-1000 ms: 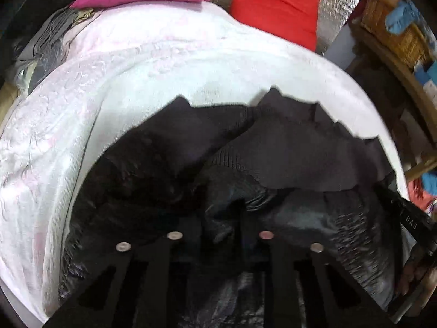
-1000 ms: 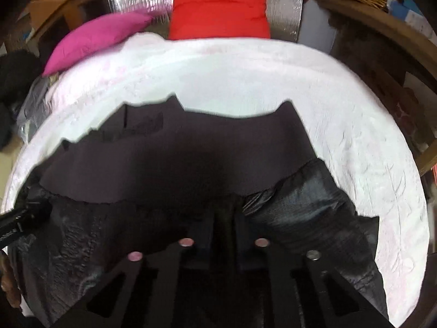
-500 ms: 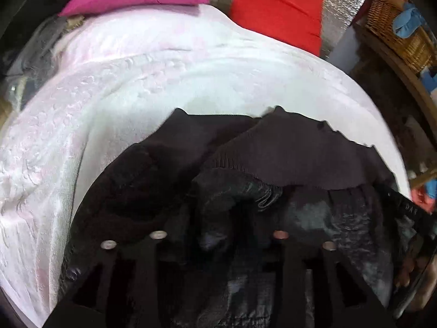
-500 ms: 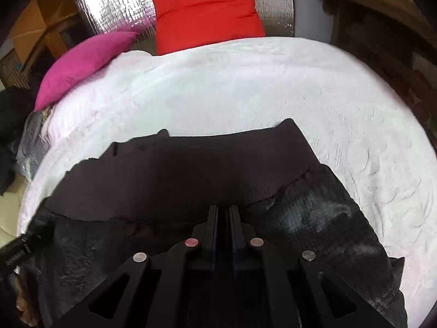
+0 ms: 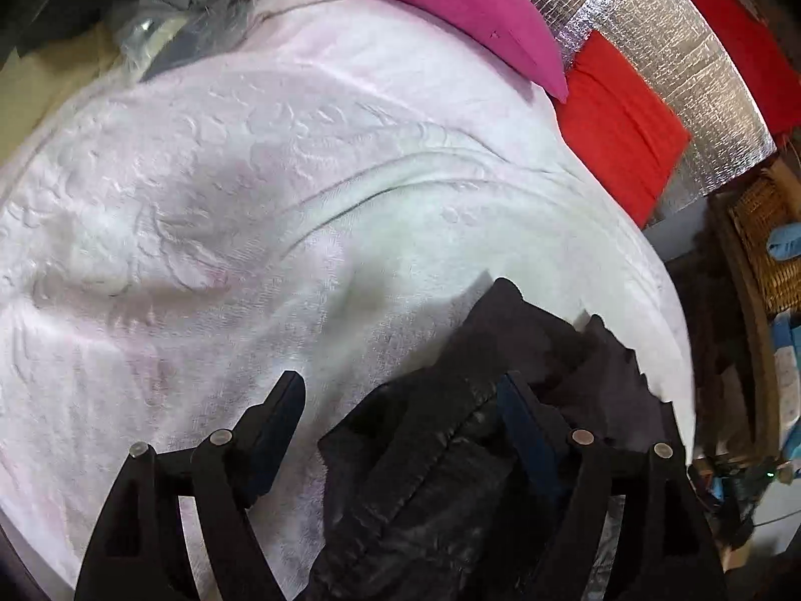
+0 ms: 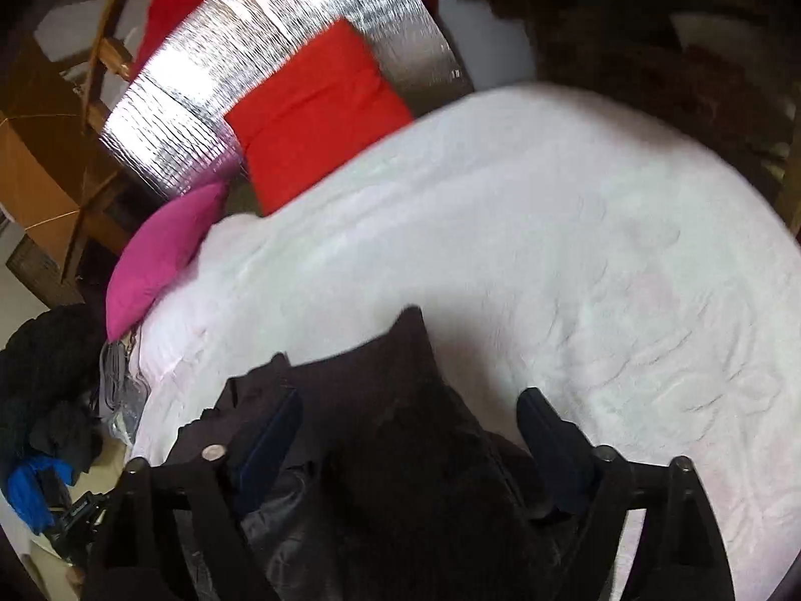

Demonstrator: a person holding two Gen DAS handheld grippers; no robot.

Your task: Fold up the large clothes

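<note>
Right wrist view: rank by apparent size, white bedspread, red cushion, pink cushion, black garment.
1. white bedspread
2. black garment, inflated by nearness to the camera
3. red cushion
4. pink cushion

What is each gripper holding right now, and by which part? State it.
Nothing is held. The left gripper and right gripper are both opening; the black garment lies loose between their fingers on the bed.

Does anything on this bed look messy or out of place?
Yes: the dark garment lies bunched and uneven near the edge of the white bedspread, not squarely folded. Beside the bed, clothes sit in a heap.
</note>
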